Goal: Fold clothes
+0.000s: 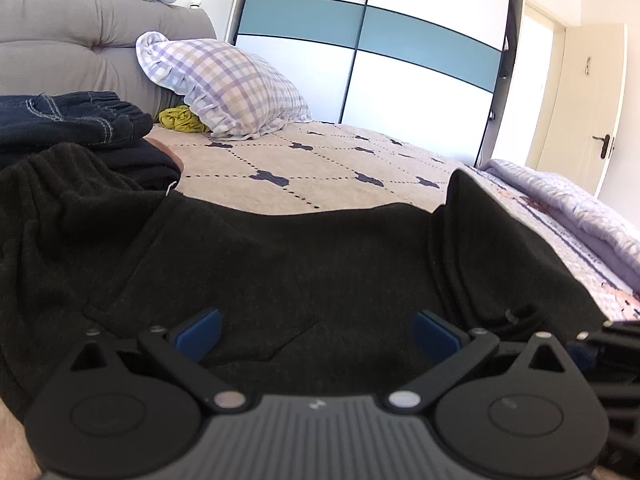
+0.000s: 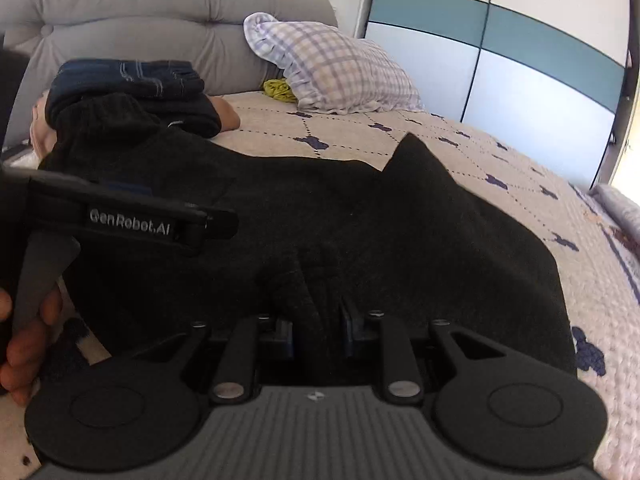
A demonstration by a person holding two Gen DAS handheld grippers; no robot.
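Black knitted sweater (image 1: 304, 264) spread across near part of beige quilted bedspread with dark blue motifs (image 1: 320, 160); one corner peaks up at right. Left tool (image 1: 316, 334) over near hem, blue-padded fingers (image 1: 198, 336) set wide, nothing between them. Right tool (image 2: 318, 334) drawn narrow, pinching a raised fold of the sweater at near edge. Far left: stack of folded dark clothes, navy jeans with pale stitching (image 1: 68, 116) on top. Far centre: plaid purple-and-white pillow (image 1: 228, 84) against grey padded headboard (image 1: 72, 40); crumpled yellow-green cloth (image 1: 182, 120) just beside the pillow.
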